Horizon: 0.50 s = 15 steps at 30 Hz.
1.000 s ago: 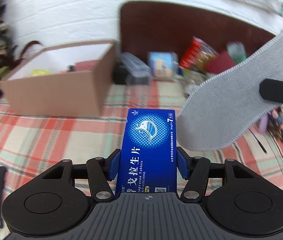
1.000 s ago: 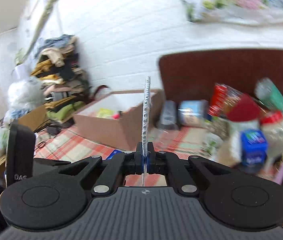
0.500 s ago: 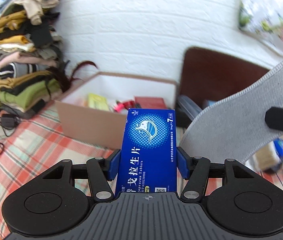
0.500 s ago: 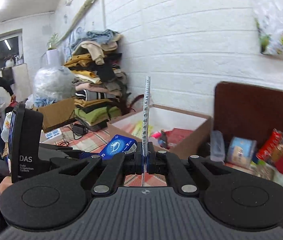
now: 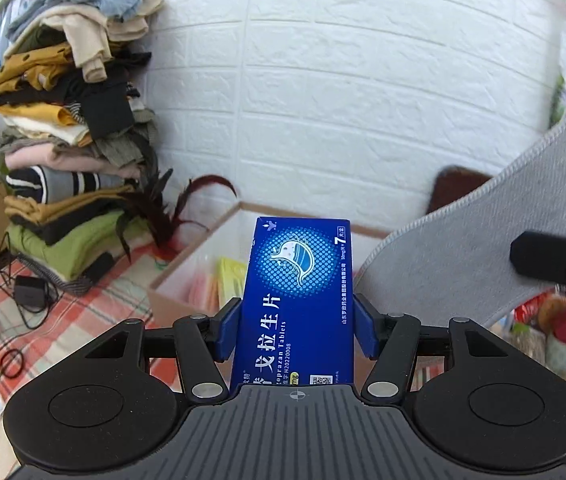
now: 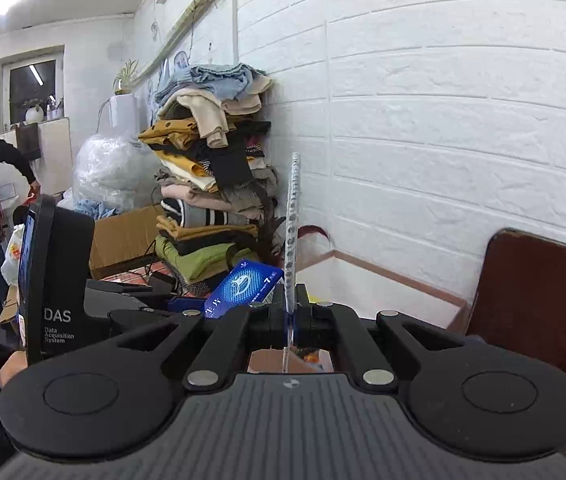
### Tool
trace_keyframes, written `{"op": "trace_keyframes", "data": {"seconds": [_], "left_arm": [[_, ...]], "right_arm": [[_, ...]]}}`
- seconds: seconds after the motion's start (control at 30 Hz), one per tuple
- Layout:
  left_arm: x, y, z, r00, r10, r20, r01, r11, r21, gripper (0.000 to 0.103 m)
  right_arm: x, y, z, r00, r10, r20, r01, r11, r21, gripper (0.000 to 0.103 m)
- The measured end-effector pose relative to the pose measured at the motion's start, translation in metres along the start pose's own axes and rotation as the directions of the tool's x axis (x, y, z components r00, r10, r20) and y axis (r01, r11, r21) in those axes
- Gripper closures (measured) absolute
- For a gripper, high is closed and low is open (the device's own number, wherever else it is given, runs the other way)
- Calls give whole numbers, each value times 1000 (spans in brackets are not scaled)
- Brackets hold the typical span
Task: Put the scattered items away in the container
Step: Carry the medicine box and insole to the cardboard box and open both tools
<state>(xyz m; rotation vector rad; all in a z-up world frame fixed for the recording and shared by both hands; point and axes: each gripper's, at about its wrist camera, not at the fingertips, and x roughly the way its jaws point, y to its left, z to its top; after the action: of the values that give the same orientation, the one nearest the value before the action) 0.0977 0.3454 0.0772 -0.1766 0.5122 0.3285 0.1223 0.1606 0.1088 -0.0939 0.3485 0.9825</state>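
left gripper (image 5: 297, 322) | low centre of its frame, blue pads clamped on both sides of upright tablet box (image 5: 295, 304) || right gripper (image 6: 291, 316) | low centre, jaws pinched on edge-on grey insole (image 6: 291, 232)

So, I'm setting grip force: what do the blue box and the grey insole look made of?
The blue box looks like thin glossy printed cardboard, with sharp folded edges. The grey insole looks like soft felt-like fabric with a stitched rim; edge-on in the right gripper it is very thin.
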Motion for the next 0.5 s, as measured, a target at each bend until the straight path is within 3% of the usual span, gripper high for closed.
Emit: {"op": "trace_keyframes", "data": {"seconds": [0.2,0.43,0.5], "left_arm": [[52,12,35,999,45,13,-46,999,8,44],[131,25,42,997,45,-59,-45,999,1,42],[154,27,37,996,52,-78,-52,999,9,10]], "right_arm": [[52,-26,18,1000,2,17,-4,995,101,100],[118,-66,17,999,30,44,-40,964,261,100],[139,-79,7,999,7,51,-22,953,302,98]]}}
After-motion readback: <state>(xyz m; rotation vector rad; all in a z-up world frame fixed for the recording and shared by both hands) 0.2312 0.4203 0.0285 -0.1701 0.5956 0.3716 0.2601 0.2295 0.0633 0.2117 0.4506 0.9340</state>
